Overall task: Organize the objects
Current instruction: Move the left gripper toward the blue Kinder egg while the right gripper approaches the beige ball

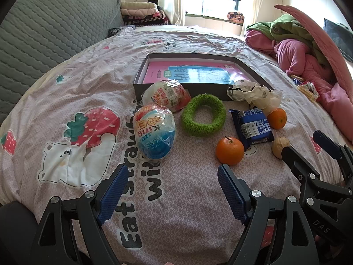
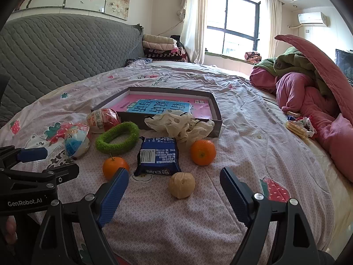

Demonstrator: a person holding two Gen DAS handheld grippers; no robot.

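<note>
On the bed lie two oranges (image 1: 230,150) (image 2: 203,152), a walnut (image 2: 182,185), a blue snack packet (image 2: 157,156), a green fuzzy ring (image 1: 203,118), a blue egg-shaped toy pack (image 1: 155,131), a red one (image 1: 166,95) and crumpled cream cloth (image 2: 183,124). Behind them stands a shallow grey box (image 1: 138,75) with a pink-blue book inside. My left gripper (image 1: 171,175) is open and empty, just short of the blue egg and the near orange. My right gripper (image 2: 174,180) is open and empty, with the walnut between its fingertips; it also shows at the right of the left wrist view (image 1: 306,148).
A grey quilted headboard (image 2: 66,44) runs along the left. Pink and green bedding (image 2: 308,84) is heaped at the right, with small snack packs (image 2: 297,125) beside it. Folded blankets (image 2: 161,46) and a window lie at the far end.
</note>
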